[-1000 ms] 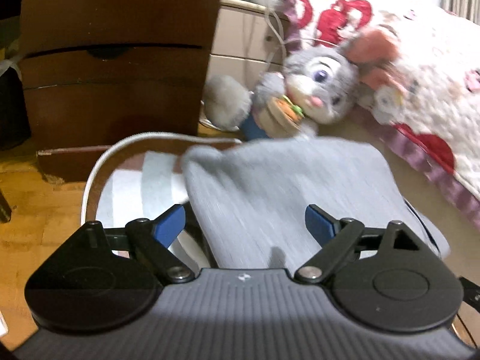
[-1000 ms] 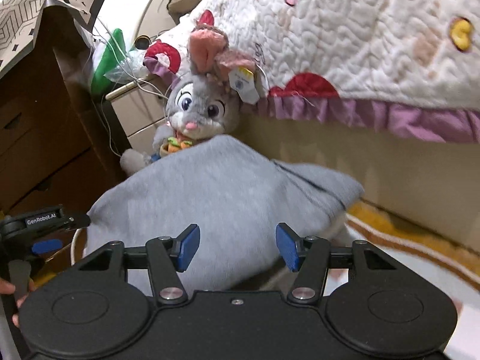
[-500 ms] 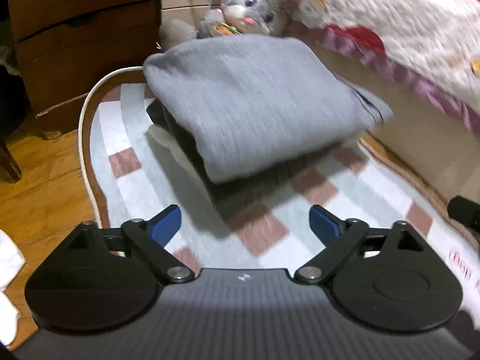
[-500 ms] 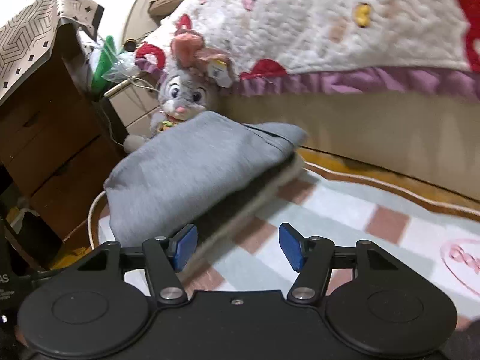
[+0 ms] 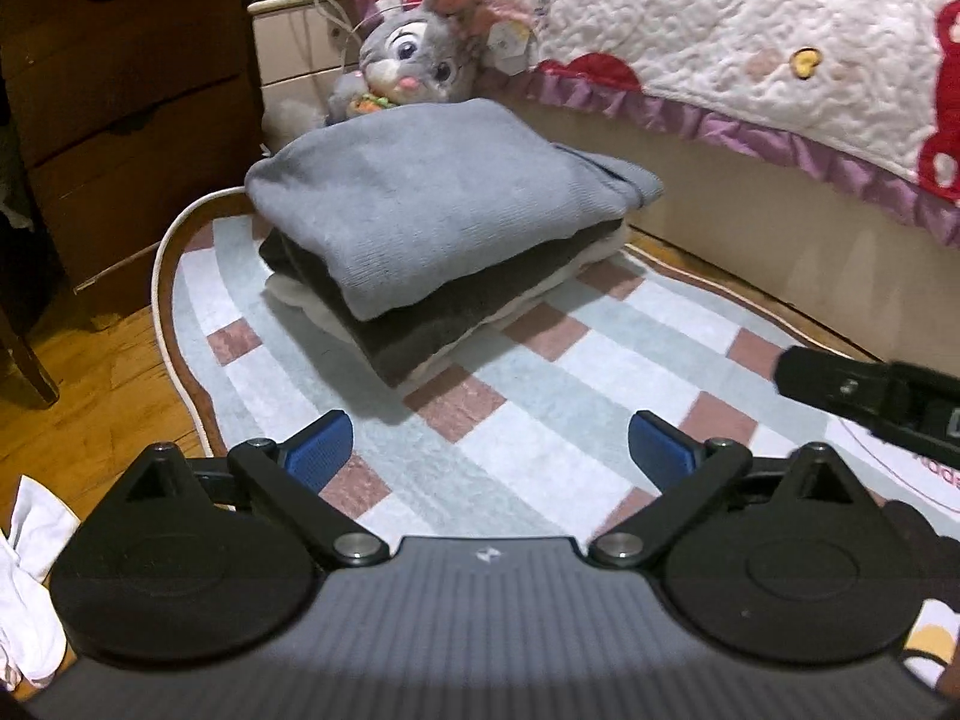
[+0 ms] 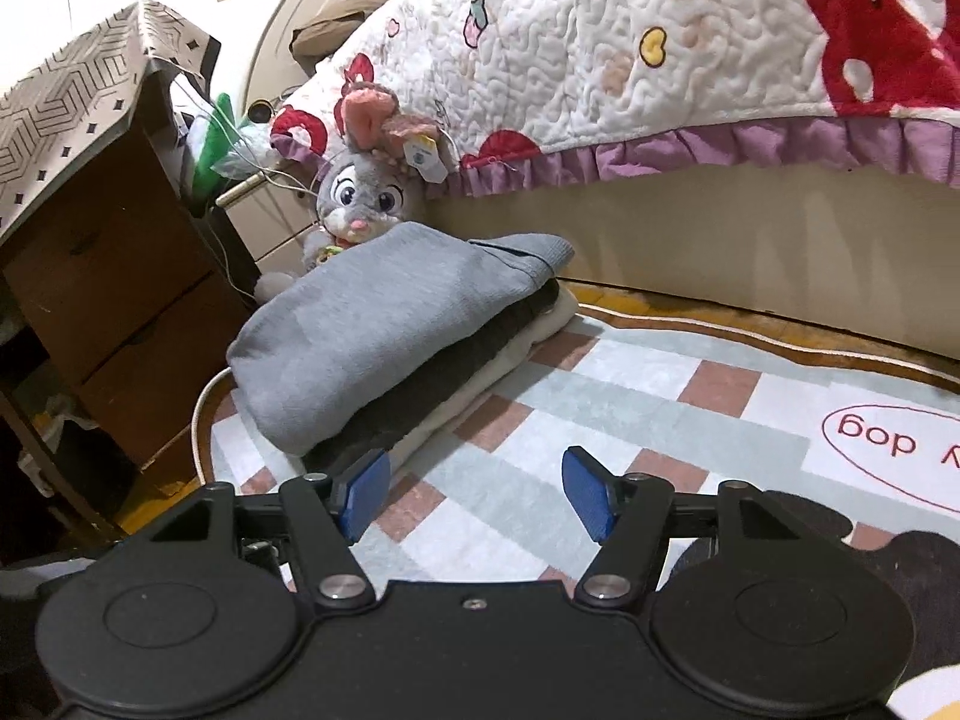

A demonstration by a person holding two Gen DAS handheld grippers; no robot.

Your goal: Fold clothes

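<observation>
While the left gripper [image 5: 489, 450] hangs wide open and empty, the grey sweater [image 5: 432, 210] lies folded on a dark garment [image 5: 420, 324] and a cream one [image 5: 312, 312] at the rug's [image 5: 540, 420] far left corner. From the right wrist, the right gripper [image 6: 474, 495] also gapes, holding nothing; the soft, limp knit would best be pinched at its folded edge.

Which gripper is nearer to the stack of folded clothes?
Right. The right gripper has one fingertip almost at the stack of folded clothes; the left gripper hangs farther back over the rug.
</observation>
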